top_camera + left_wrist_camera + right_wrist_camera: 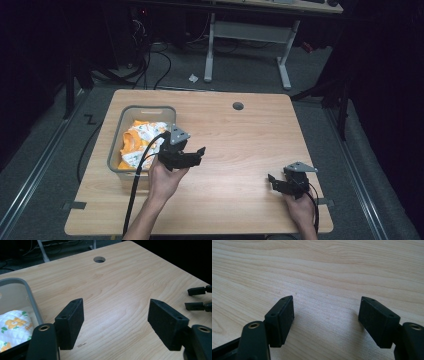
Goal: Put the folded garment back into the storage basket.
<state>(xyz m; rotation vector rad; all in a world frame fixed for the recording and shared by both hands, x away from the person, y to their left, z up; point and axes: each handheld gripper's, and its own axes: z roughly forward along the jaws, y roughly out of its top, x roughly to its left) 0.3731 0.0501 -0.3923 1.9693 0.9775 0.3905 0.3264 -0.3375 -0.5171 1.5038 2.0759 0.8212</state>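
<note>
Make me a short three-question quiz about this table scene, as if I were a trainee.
1. True or false: the left gripper holds the cloth.
2. Where does the orange and white cloth lie? A) on the bare table B) in the grey bin C) on the floor
3. What is between the jaws of the right gripper?

Key: 1. False; its jaws stand open with nothing between them. 2. B. 3. Nothing; the wooden table shows beyond them.

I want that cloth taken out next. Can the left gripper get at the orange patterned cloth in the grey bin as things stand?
Probably yes. The left gripper hangs just beside the grey bin, jaws open and empty; the bin has no lid, and the orange patterned cloth lies uncovered on top.
</note>
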